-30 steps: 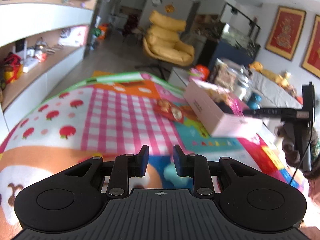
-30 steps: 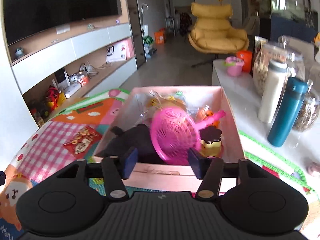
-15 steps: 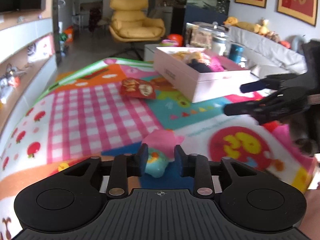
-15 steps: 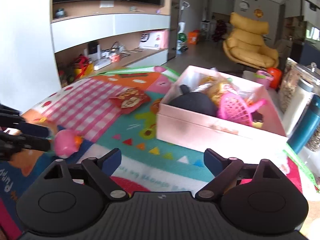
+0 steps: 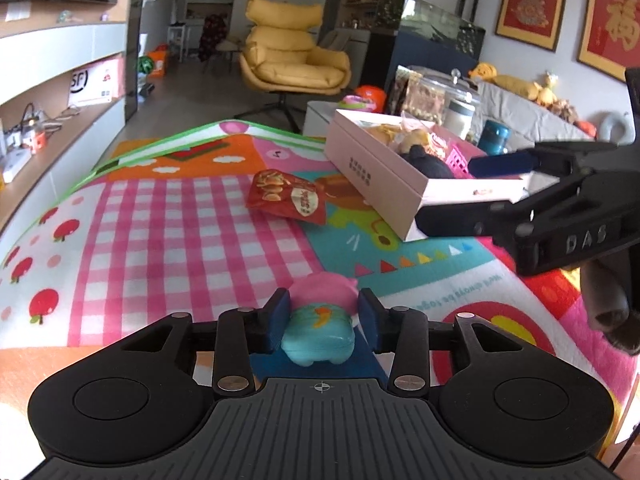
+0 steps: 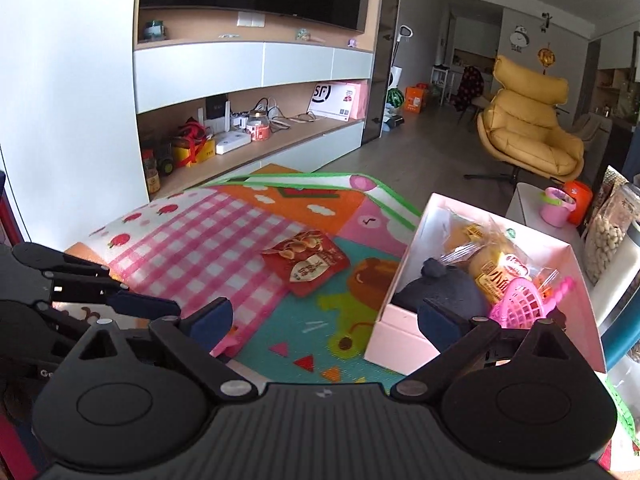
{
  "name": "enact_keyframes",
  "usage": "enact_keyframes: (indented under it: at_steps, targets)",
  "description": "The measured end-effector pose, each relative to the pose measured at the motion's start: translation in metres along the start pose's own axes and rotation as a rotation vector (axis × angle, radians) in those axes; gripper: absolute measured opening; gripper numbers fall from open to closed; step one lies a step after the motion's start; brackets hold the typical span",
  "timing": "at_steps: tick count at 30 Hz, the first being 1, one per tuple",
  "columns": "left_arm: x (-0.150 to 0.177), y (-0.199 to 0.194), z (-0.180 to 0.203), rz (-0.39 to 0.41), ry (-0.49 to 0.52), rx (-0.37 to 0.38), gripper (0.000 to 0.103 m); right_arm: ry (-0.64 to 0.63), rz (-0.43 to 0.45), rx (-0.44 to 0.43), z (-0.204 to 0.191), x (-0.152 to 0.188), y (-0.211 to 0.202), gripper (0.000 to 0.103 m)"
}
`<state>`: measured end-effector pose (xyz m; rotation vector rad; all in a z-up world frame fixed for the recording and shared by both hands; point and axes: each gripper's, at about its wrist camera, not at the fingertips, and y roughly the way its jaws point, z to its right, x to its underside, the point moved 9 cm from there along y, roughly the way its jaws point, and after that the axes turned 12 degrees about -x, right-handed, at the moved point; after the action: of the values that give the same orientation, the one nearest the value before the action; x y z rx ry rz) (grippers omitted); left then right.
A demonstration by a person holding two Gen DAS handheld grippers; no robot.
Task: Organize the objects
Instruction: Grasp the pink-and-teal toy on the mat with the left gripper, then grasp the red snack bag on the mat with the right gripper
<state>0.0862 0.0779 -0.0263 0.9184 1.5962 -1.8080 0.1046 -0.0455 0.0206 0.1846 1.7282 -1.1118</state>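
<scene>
A small pink and teal toy (image 5: 320,322) lies on the colourful play mat (image 5: 160,220). My left gripper (image 5: 323,309) sits low over the mat with the toy between its fingers; its jaws are opening and the pads stand close beside the toy. My right gripper (image 6: 324,316) hovers over the mat left of the pink box (image 6: 400,344), jaws opening wide with nothing between them. The box holds a black plush (image 6: 444,294), a pink basket (image 6: 520,304) and wrapped pastries. A red snack bag (image 6: 308,260) lies on the mat beyond both grippers.
A low white table (image 6: 528,204) right of the box carries jars, a teal flask (image 5: 494,136) and a pink cup. A yellow armchair (image 5: 292,60) stands behind the mat. Shelves with clutter line the left wall (image 6: 260,128).
The left gripper came down onto the pink and teal toy and its jaws spread around it. The right gripper drew back from over the box, swung left, and opened wide.
</scene>
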Motion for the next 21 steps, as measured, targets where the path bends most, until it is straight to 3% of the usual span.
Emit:
enact_keyframes:
  at_steps: [3,8,15,21]
  targets:
    - [0.001,-0.001,-0.008,0.0,-0.053,0.02,0.04,0.003,-0.021,0.002,-0.005,0.002,0.007,0.099]
    - [0.006,-0.01,-0.048,0.046,-0.166,-0.105,0.038,0.041,-0.034,-0.004,-0.011,-0.009,0.025,0.099]
    - [0.021,-0.019,-0.067,0.118,-0.305,-0.051,0.038,0.127,-0.076,-0.037,-0.025,-0.036,0.076,0.095]
    - [0.021,-0.018,-0.07,0.12,-0.326,-0.05,0.038,0.252,-0.13,0.067,-0.002,-0.043,0.13,0.095]
